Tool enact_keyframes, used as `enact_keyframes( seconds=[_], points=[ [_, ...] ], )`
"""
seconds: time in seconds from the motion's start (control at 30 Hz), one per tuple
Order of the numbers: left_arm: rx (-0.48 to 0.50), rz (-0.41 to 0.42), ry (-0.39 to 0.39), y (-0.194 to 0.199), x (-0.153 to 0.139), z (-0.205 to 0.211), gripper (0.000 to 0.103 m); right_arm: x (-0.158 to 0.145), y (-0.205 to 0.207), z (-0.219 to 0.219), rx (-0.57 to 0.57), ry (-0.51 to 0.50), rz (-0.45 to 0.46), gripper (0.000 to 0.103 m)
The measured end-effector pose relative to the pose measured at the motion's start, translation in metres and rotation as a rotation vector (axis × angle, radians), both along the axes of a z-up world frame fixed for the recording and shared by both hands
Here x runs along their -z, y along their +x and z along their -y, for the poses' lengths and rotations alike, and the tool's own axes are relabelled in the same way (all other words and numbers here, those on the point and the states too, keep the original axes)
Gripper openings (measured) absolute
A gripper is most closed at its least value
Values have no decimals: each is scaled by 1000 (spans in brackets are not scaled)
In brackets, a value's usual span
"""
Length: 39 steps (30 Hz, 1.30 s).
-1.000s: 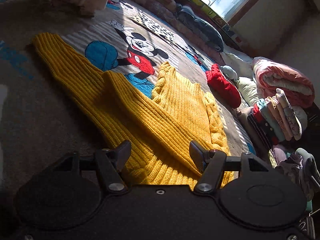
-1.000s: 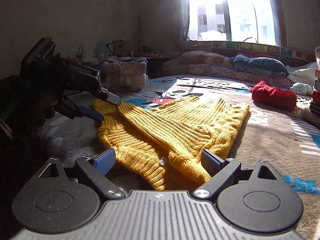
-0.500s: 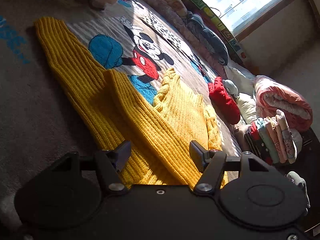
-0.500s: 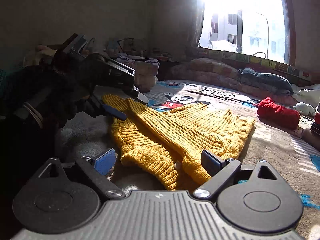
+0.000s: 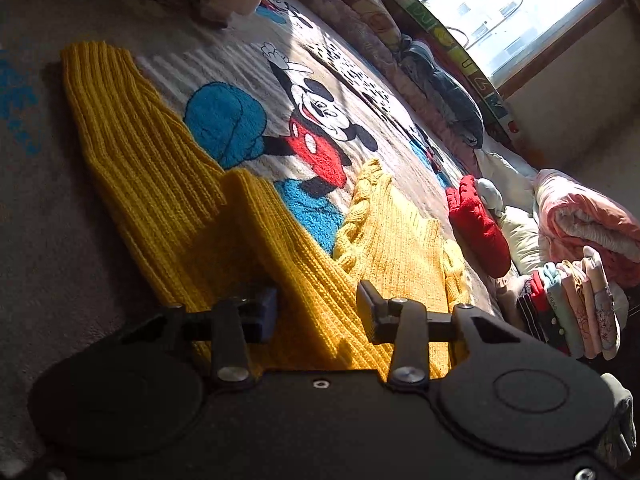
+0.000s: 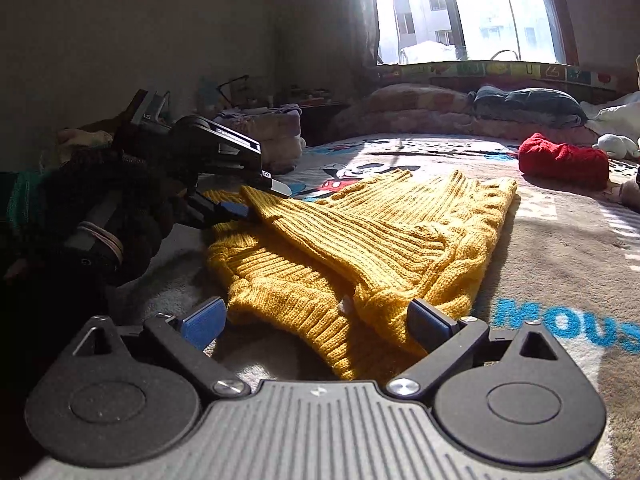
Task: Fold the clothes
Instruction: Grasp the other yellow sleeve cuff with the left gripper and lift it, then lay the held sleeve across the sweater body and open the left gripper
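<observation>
- left gripper (image 5: pixel 316 312): its jaws stand apart, one on each side of a folded ridge of the yellow sweater (image 5: pixel 256 240); whether the pads press the knit cannot be told. in the right wrist view the same gripper (image 6: pixel 256 200) sits at the sweater's far left edge, its two tips above and below the edge of a sleeve.
- a hand (image 6: pixel 108 200) in a dark glove holds that left gripper, with a teal cuff showing behind it.
- right gripper (image 6: pixel 316 316): released, jaws wide, low over the near hem of the yellow sweater (image 6: pixel 360 240), the knit lying between the blue pads (image 6: pixel 202 320) without being pinched.
- the sweater lies flat on a cartoon mouse blanket (image 5: pixel 316 120), one sleeve crossed diagonally over the body, the other stretched away toward the upper left in the left wrist view.
- beyond the sweater: a red knit garment (image 6: pixel 564 160) lies apart on the blanket.
- at the right edge of the left wrist view, a stack of folded clothes (image 5: pixel 572 304) stands beside a pink quilt (image 5: pixel 588 224).
- a bright window (image 6: pixel 460 12) fills the far wall.
</observation>
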<state>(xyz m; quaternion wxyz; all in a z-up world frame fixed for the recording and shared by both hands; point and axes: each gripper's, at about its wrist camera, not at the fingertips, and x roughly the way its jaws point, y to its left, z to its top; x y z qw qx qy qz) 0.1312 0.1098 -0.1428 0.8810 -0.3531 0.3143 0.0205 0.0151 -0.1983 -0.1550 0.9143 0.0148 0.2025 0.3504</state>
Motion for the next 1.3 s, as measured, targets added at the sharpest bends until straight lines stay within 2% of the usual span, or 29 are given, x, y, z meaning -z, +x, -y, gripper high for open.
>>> enact_keyframes(
  seconds=[0.07,0.3,0.47,0.6,0.83,1.07,1.3],
  points=[
    [5,-4,30,3,-2,3,10,-2,1,1,11,12,12,96],
    [92,116,146,9,-49,31,6,-1,8,0,20,24,8,96],
    [158,189,151,27,-80,58,6,-1,12,3,25,43,-12,96],
    [202,212,151,44,-90,82,6,0,14,4,17,51,-36,97],
    [250,203,132,81,-87,120,6,2,20,12,4,104,-95,97],
    [247,151,59,122,-70,147,5,3,26,23,5,187,-148,97],
    [217,76,70,151,-46,169,5,4,28,30,7,217,-171,97]
  ],
)
